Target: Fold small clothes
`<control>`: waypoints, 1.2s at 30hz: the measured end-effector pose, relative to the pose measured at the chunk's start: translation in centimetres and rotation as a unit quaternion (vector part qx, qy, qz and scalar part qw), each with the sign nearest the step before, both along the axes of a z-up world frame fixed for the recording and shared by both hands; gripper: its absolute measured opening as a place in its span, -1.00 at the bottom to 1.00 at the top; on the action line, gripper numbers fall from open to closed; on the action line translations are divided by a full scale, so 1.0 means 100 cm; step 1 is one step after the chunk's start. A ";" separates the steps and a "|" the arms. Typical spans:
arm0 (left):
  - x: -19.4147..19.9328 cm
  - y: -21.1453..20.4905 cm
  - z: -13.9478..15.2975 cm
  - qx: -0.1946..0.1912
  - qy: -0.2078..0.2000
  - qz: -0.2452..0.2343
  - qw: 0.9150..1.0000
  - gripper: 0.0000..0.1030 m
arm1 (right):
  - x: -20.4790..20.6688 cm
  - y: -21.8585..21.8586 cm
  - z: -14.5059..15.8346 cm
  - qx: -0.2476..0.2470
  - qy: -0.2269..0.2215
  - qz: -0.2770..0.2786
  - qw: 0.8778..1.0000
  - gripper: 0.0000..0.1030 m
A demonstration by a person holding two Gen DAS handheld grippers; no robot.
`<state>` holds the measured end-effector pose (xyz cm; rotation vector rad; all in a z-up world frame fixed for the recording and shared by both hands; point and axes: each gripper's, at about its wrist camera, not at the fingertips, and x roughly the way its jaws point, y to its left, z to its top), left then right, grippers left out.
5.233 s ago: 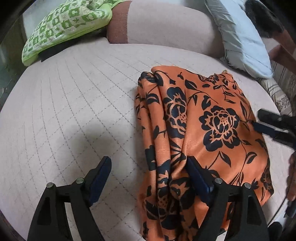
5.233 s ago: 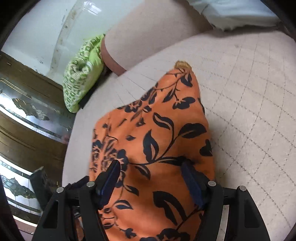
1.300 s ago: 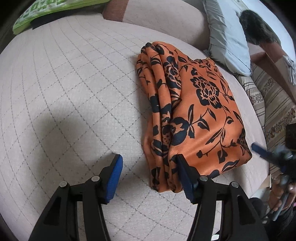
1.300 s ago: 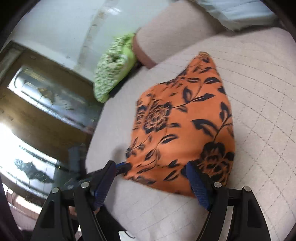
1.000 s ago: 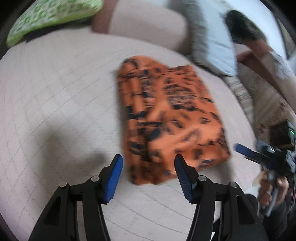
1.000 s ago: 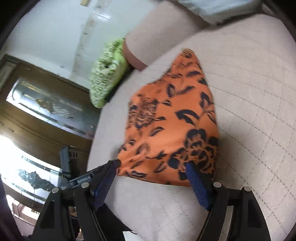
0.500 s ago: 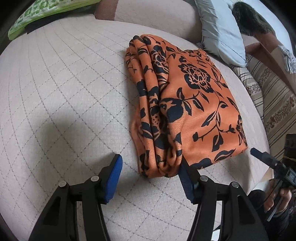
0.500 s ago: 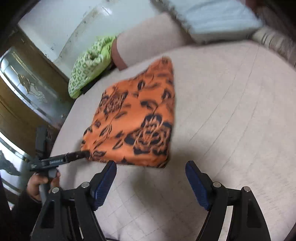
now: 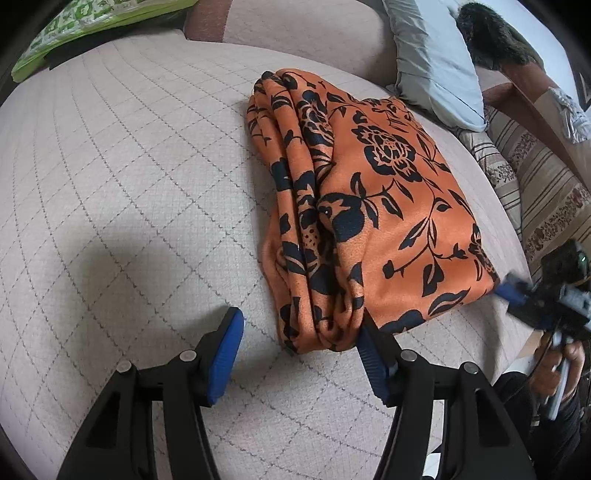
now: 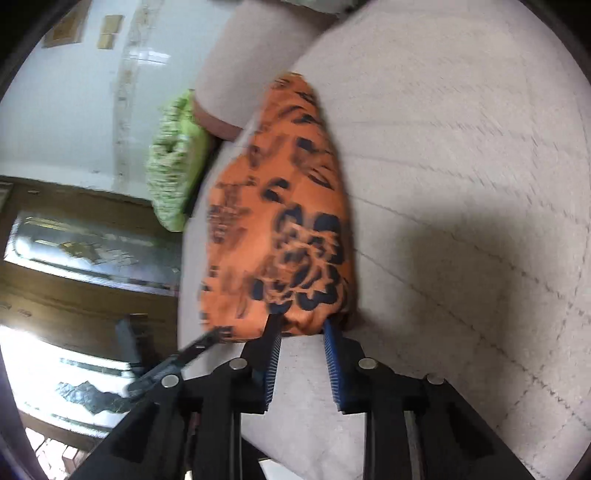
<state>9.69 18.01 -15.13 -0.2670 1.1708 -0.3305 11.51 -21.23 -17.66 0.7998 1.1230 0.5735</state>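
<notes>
A folded orange garment with black flowers (image 9: 373, 206) lies on the quilted beige cushion (image 9: 122, 177). My left gripper (image 9: 301, 338) is open, its jaws straddling the garment's near folded corner; the right pad (image 9: 371, 363) touches the cloth. In the right wrist view the same garment (image 10: 284, 229) is blurred. My right gripper (image 10: 301, 343) has its jaws narrowed around the garment's near corner; whether they pinch it is unclear. The right gripper also shows at the far right of the left wrist view (image 9: 517, 295).
A green patterned pillow (image 9: 85, 26) and a grey pillow (image 9: 432, 62) lie at the back of the cushion. A striped cushion (image 9: 532, 173) is to the right. A dark wooden cabinet (image 10: 74, 251) stands beyond the cushion's edge.
My right gripper has swung in to the garment's corner and its jaws have narrowed from wide open. My left gripper has stayed open at the near folded corner.
</notes>
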 end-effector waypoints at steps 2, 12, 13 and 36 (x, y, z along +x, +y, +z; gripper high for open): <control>0.000 0.001 -0.001 -0.005 0.000 -0.001 1.000 0.23 | 0.003 -0.011 0.017 0.005 -0.027 -0.007 1.000 -0.05; -0.001 0.000 -0.001 -0.006 -0.003 0.008 1.000 0.24 | 0.129 -0.001 -0.002 0.025 -0.005 -0.029 0.999 0.20; -0.001 -0.001 -0.001 -0.006 -0.002 0.007 1.000 0.24 | 0.137 0.008 -0.013 0.010 0.012 -0.014 1.000 -0.17; -0.018 -0.001 0.055 0.039 -0.081 0.065 0.994 0.26 | 0.057 0.017 0.029 -0.139 -0.036 -0.036 0.989 0.37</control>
